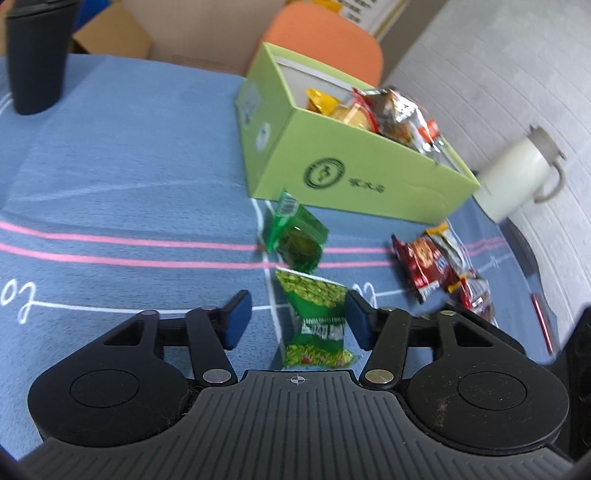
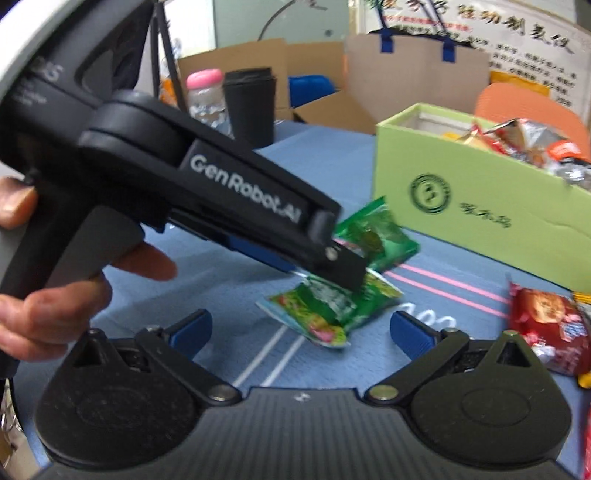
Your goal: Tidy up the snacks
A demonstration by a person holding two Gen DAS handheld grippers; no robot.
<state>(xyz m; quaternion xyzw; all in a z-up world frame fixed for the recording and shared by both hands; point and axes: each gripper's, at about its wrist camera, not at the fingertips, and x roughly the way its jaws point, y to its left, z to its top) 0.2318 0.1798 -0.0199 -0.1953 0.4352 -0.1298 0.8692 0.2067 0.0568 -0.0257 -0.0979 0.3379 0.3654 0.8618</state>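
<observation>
Blue desk [image 1: 129, 192] is carrying a green box [image 1: 354, 173] w/ snacks. Only the right view is showing the left hand-held gripper [image 2: 343, 269] from outside, over a green pea packet [image 2: 325, 310]. Left view: packet [image 1: 314, 321] is sitting between its wide-open fingers, long axis pointing away toward the box. Right hand-held gripper [image 2: 299, 328] is gaping, holding nothing.

Left claw [image 1: 295, 317] spread around green pea packet [image 1: 317, 321]; green box [image 1: 332, 166] beyond, holding snacks.

Office: cardboard boxes [image 2: 236, 62], wall poster [image 2: 480, 33].
</observation>
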